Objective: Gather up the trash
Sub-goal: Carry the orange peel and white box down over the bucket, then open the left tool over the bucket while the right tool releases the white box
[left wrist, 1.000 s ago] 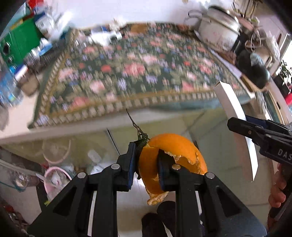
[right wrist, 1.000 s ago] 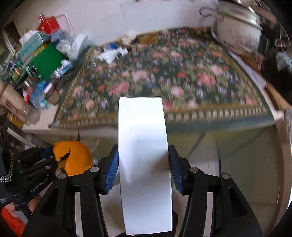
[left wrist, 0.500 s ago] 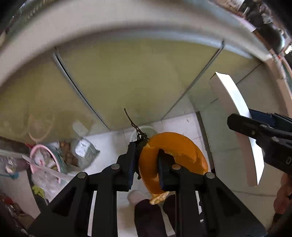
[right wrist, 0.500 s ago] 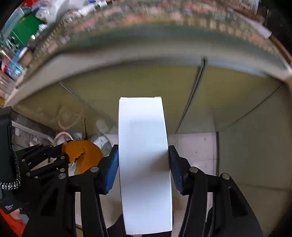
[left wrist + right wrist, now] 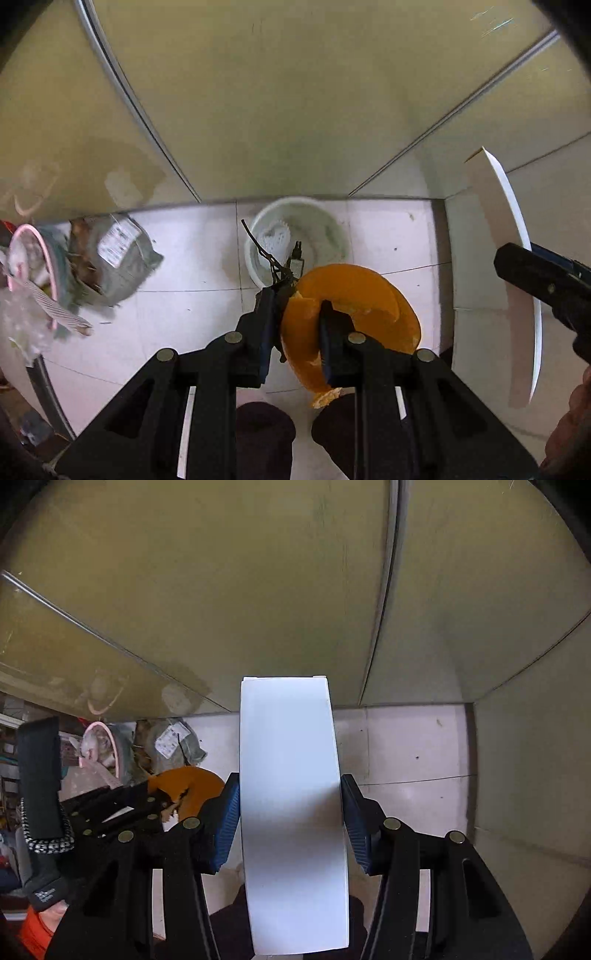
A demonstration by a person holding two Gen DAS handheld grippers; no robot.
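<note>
Over tiled floor (image 5: 391,236), w/ both grippers pointing down at a white bin (image 5: 334,229) at 12 o'clock. Left gripper (image 5: 295,325) clamped on orange peel (image 5: 354,299), jaws nearly together, 1 inside the curl, 1 outside; thin dark stem (image 5: 264,253) poking up at 11 o'clock. Right gripper (image 5: 290,819) spread wide, blue pads (image 5: 227,823) pressed on both sides of white box (image 5: 291,812), held upright.

Peel: light, soft, likely floppy + a bit slick; rim grip probably ok, but could tear. Box: looks like light, stiff card, prob. hollow, so crushable if squeezed; mid-side hold seems right.

Bin: open, lined white, only some pale scraps inside, too blurred to name. At 9 o'clock, pink-rimmed basket (image 5: 22,236) stuffed w/ rubbish, grey bag (image 5: 122,258) slumped beside it, touching. Both items held above floor, not yet dropped in.
</note>
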